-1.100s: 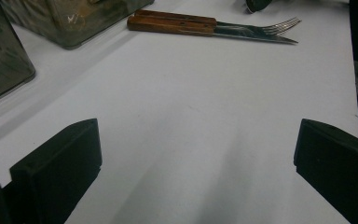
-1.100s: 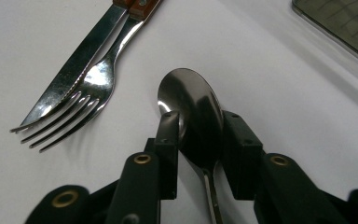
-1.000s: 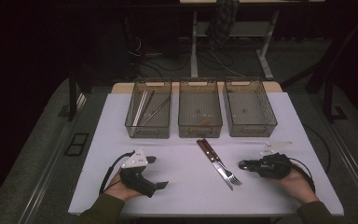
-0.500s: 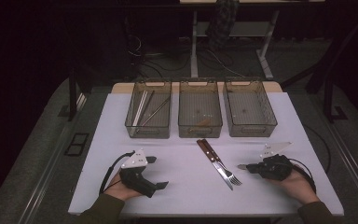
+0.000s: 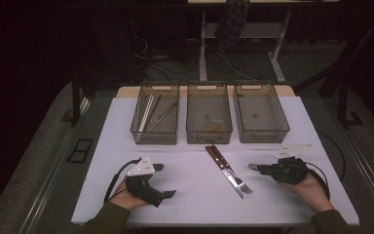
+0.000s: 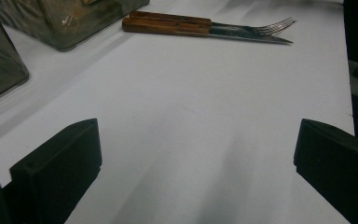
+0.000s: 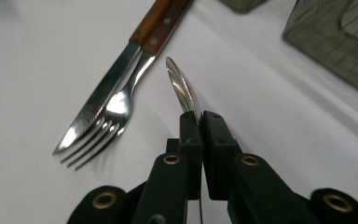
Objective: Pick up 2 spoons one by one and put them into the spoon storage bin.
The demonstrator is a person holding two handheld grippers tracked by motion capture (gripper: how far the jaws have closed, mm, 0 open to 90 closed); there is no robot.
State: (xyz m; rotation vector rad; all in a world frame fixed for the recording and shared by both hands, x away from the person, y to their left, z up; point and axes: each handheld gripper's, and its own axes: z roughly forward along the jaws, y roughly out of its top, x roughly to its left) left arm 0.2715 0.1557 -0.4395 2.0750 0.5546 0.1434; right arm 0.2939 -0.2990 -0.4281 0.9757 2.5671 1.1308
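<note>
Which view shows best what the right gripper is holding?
The right gripper view: the right gripper is shut on a shiny metal piece, probably a spoon seen edge-on, sticking out beyond the jaws. In the high view it is a small glint at the gripper's tip. The left gripper view doesn't help.

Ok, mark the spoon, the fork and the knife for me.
spoon [image 7: 181, 88], right gripper view, on its shiny bowl
fork [image 7: 116, 105], right gripper view, at the base of its tines
knife [image 7: 103, 95], right gripper view, mid-blade
</note>
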